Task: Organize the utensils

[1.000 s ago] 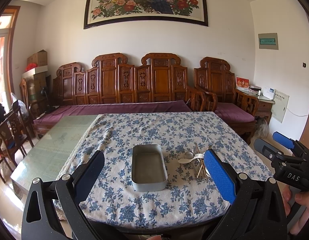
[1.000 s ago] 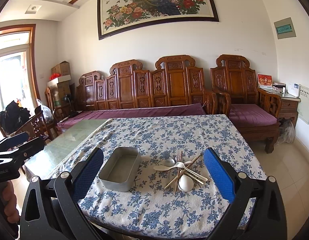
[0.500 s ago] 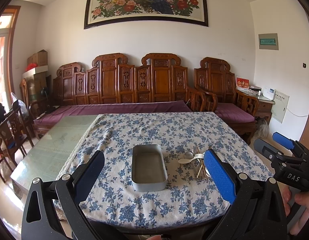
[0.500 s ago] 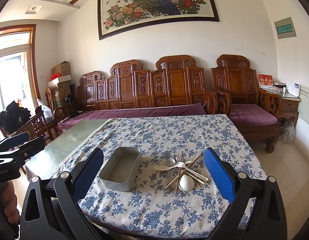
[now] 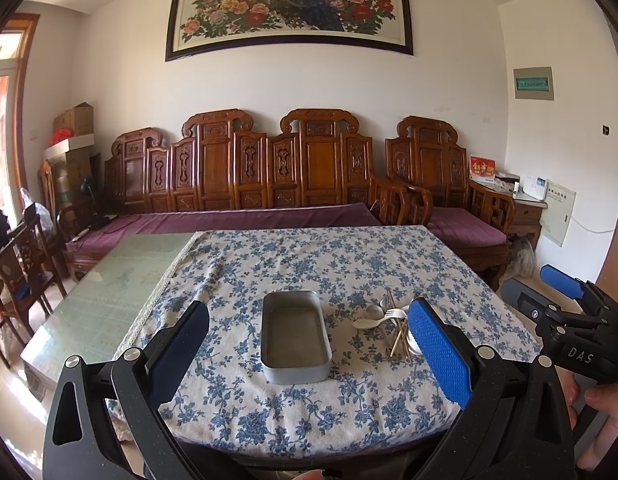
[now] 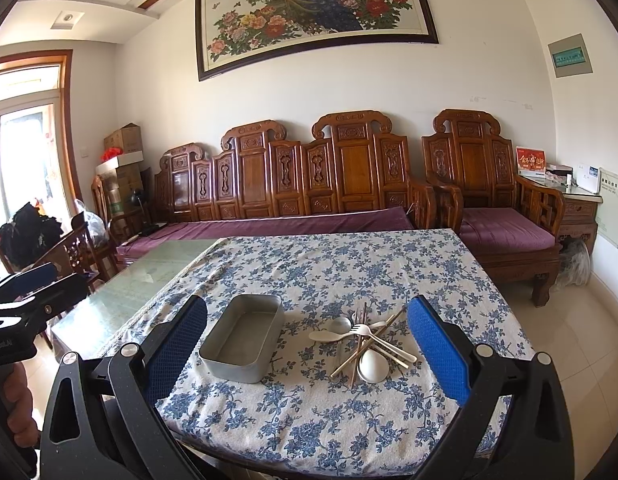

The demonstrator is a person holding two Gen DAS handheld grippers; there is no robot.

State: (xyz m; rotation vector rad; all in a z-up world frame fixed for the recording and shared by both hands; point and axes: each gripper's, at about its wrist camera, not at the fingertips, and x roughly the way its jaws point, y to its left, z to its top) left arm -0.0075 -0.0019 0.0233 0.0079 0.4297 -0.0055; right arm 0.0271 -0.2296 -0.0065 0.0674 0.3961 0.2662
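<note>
- The empty rectangular grey metal tin (image 6: pixel 243 338) sits on the blue-and-white floral tablecloth (image 6: pixel 349 264) near the front edge of the table, its long side running away from the cameras.
- Just to the right of the tin lies a crossed heap of utensils (image 6: pixel 363 342): a pale plastic fork (image 6: pixel 363 329), white and steel spoons (image 6: pixel 373 365), and wooden chopsticks (image 6: pixel 351 356) stacked over one another. Nothing is in the tin yet, so the sorting looks to be at its start.
- The left gripper (image 5: pixel 309 360) hangs short of the table edge with its blue-padded fingers spread wide and nothing between them; the tin is framed in the gap.
- The right gripper (image 6: pixel 309 360) is likewise wide apart and empty, lined up so that both tin and heap fall between its fingers.
- The heap is nearer the right gripper, so that one seems best placed for the first pick.
- To do it well, take the topmost piece, likely the fork, so nothing underneath is dragged along.
- Approach low, with the fingers across a handle rather than a bowl, and close on one item only.
- The chopsticks are thin and may roll or slip; grip them mid-length.
- The left gripper could steady the tin, which may slide on the cloth.
</note>
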